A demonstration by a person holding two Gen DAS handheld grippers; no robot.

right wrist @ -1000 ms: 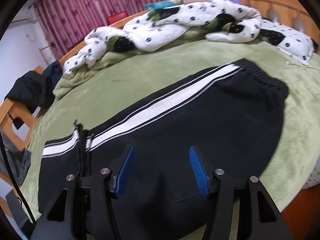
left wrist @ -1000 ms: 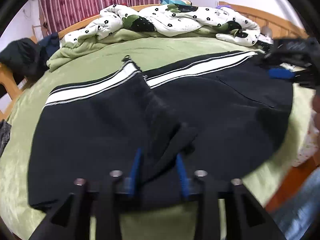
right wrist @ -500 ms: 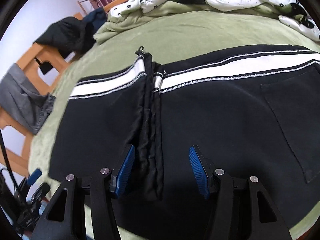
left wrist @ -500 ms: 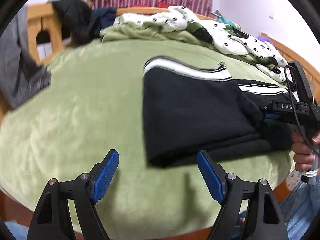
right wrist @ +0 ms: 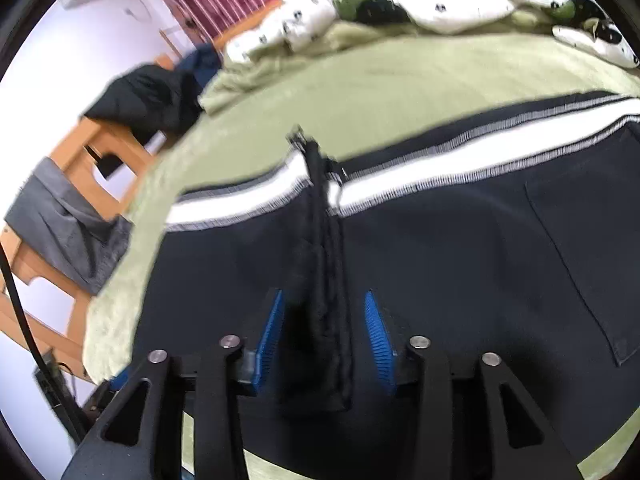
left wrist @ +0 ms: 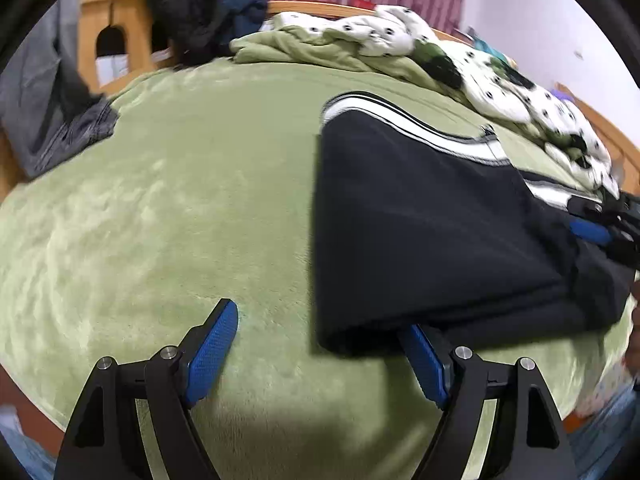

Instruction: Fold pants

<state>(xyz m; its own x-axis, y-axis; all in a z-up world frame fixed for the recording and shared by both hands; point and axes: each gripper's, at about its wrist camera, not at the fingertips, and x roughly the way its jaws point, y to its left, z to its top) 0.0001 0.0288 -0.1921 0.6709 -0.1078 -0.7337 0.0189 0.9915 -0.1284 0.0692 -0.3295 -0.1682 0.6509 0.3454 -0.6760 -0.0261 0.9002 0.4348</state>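
Black pants (left wrist: 432,220) with a white side stripe lie folded over on the green bed. My left gripper (left wrist: 320,344) is open at the folded left corner; its right finger (left wrist: 424,360) is slid under the fabric edge, its left finger (left wrist: 212,344) rests on the blanket. In the right wrist view the pants (right wrist: 480,264) fill the foreground, with the gathered cuffs (right wrist: 320,280) forming a ridge. My right gripper (right wrist: 324,332) straddles that ridge with its jaws partly closed and gaps showing on both sides. The right gripper also shows in the left wrist view (left wrist: 592,232).
A green blanket (left wrist: 160,200) covers the bed. A white dotted duvet (left wrist: 480,68) is piled at the back. Dark clothes (left wrist: 184,12) hang on a wooden frame (right wrist: 96,168), and a grey garment (left wrist: 60,120) lies at the left edge.
My left gripper let go of the cuffs, opened, swung left, then moved in to the folded corner. My right gripper moved onto the cuff ridge and narrowed around it.
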